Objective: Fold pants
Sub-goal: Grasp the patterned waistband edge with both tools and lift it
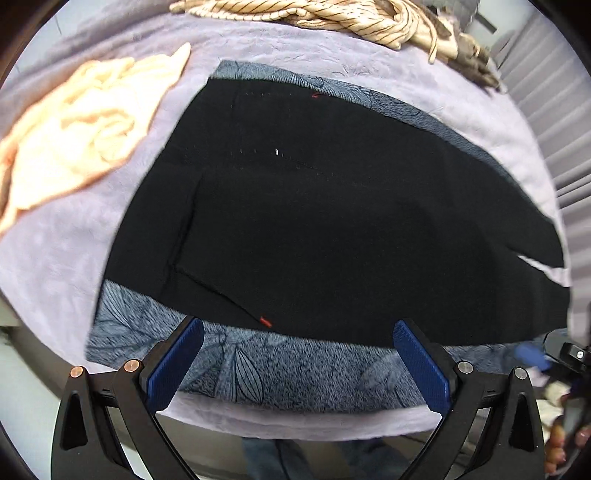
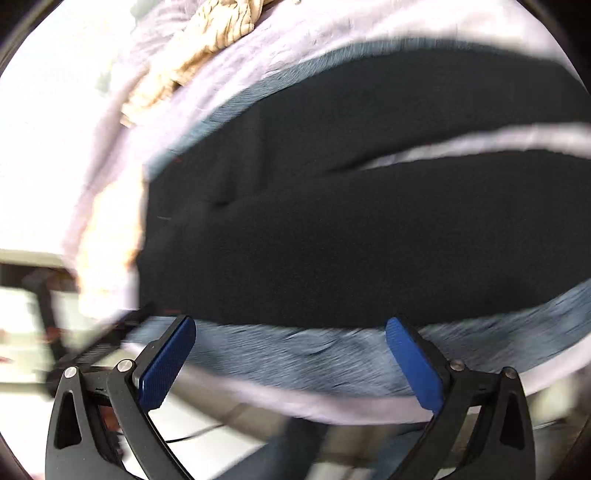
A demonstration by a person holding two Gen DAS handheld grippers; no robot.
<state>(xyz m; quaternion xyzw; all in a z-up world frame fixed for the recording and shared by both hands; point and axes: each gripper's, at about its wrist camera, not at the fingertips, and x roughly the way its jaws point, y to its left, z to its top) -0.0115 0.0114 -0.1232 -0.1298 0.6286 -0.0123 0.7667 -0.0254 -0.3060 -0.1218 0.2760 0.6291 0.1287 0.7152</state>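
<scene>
The black pants fill mid-frame, just above my fingertips. My left gripper and right gripper gape wide, empty.

Black pants lie flat on a leaf-patterned mat; the left gripper hovers at the near edge, jaws wide apart, empty.

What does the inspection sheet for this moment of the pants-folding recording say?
Surface: lavender blanket with a blue leaf-print mat on it.
Job's things: black pants spread flat on the mat, legs split apart in the right wrist view.
Clutter: peach cloth beside the mat; striped beige garment at the far edge.
Grippers: left claw and right claw both open, empty.
Cables: nothing seen for certain.
Surroundings: blurred, unclear.
</scene>
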